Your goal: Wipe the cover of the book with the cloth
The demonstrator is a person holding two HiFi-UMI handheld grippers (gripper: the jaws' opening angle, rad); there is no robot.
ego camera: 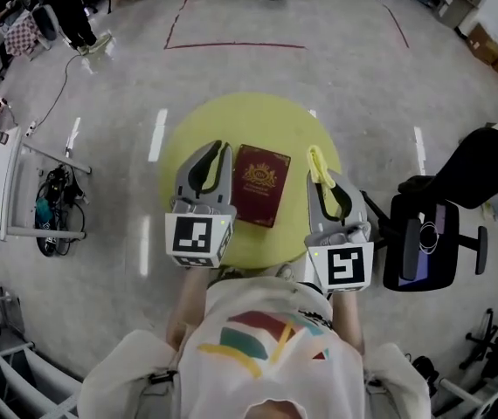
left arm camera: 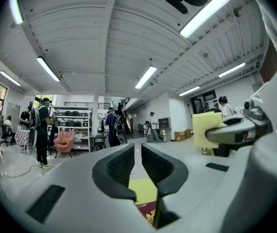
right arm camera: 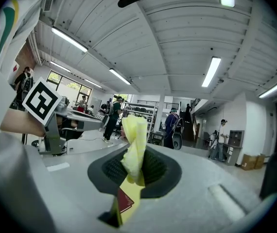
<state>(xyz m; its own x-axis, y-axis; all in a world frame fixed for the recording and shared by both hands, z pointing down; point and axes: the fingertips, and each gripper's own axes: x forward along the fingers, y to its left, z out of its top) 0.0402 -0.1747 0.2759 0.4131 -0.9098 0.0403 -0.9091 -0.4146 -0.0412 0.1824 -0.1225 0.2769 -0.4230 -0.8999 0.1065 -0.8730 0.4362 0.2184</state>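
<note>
A dark red book (ego camera: 261,183) with a gold crest lies closed on the round yellow table (ego camera: 249,116), between my two grippers. My left gripper (ego camera: 223,151) hovers just left of the book, its jaws nearly together with nothing between them; in the left gripper view (left arm camera: 135,155) a corner of the book (left arm camera: 149,212) shows below the jaws. My right gripper (ego camera: 321,171) is shut on a yellow cloth (ego camera: 319,165), just right of the book. In the right gripper view the cloth (right arm camera: 135,147) sticks up out of the shut jaws (right arm camera: 137,169).
A black office chair (ego camera: 428,243) stands close to the table's right. A white cart (ego camera: 0,186) and cables lie at the left. Red tape lines (ego camera: 231,45) mark the floor beyond the table. Several people stand far off in the room (left arm camera: 43,130).
</note>
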